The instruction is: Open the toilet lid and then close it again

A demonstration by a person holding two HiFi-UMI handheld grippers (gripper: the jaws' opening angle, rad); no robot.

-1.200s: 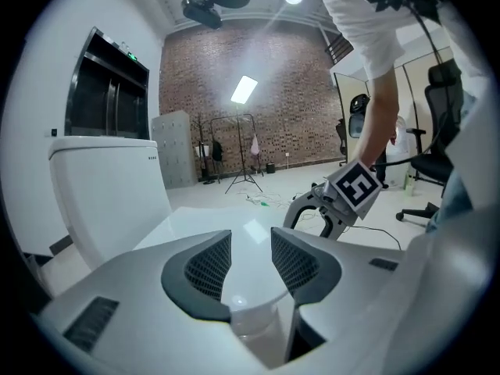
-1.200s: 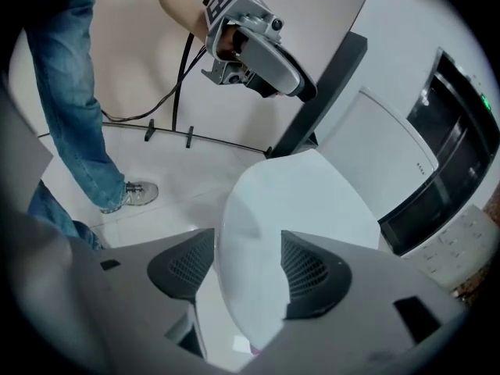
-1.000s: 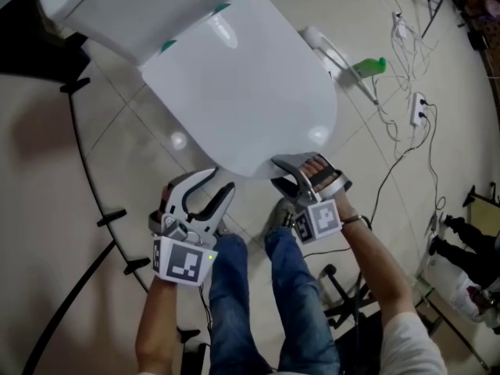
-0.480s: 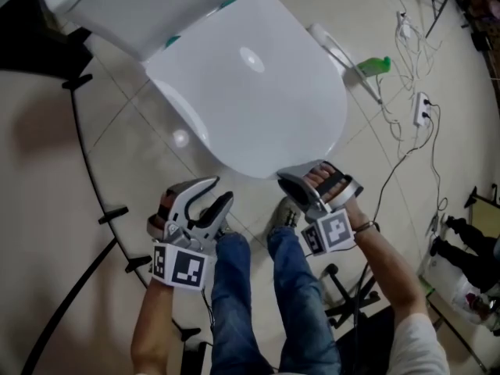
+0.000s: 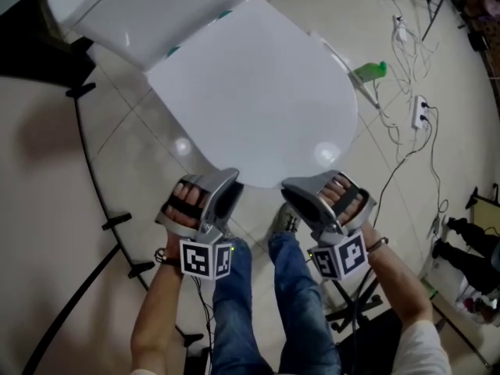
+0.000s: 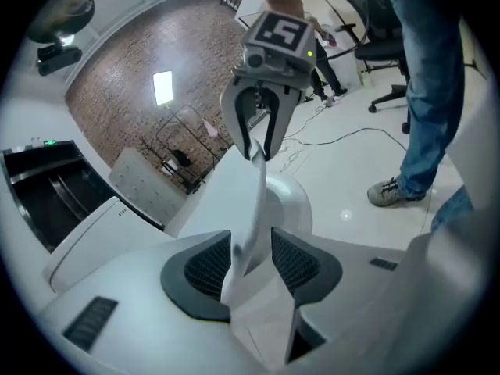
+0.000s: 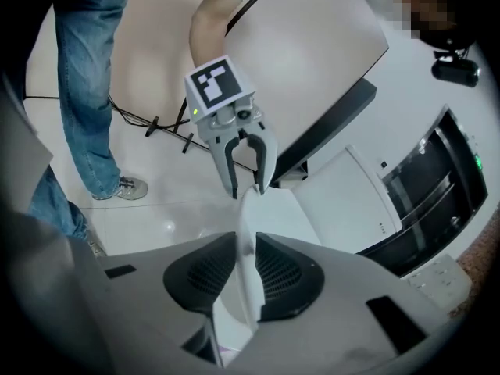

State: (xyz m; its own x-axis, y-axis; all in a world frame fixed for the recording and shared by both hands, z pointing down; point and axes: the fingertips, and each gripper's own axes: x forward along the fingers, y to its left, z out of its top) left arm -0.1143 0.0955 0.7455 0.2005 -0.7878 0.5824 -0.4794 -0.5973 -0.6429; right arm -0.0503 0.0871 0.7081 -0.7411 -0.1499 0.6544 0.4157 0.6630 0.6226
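The toilet lid (image 5: 258,92) fills the middle of the head view, a broad white plate hinged at its 11 o'clock end under the tank (image 5: 141,10), with its rounded front edge toward 5 o'clock. In the left gripper view that edge shows as a thin white sheet, with the curved bowl (image 6: 287,203) just beside it, so the front of the lid seems to be lifted off the bowl. The right gripper (image 5: 295,187) is at the lid's front edge, at about 5 o'clock; its jaws have just been closing, and its own view shows both dark pads pressed against the thin edge, which it grips. The left gripper (image 5: 226,181) is at the same edge at about 7 o'clock; its jaws stand wide, the lid's edge runs between them, and a gap shows beside one pad, so it is not clamped. Each gripper shows in the other's view, across the lid's edge. Below the grippers, toward 6 o'clock, are the person's legs (image 5: 234,303) in blue jeans and one shoe (image 5: 285,221) on the pale tiled floor (image 5: 47,170). At 2 o'clock from the lid lies a green bottle (image 5: 369,71), with cables (image 5: 406,30) and a power strip (image 5: 418,109) beyond it. A black chair base (image 5: 351,303) is at 5 o'clock.
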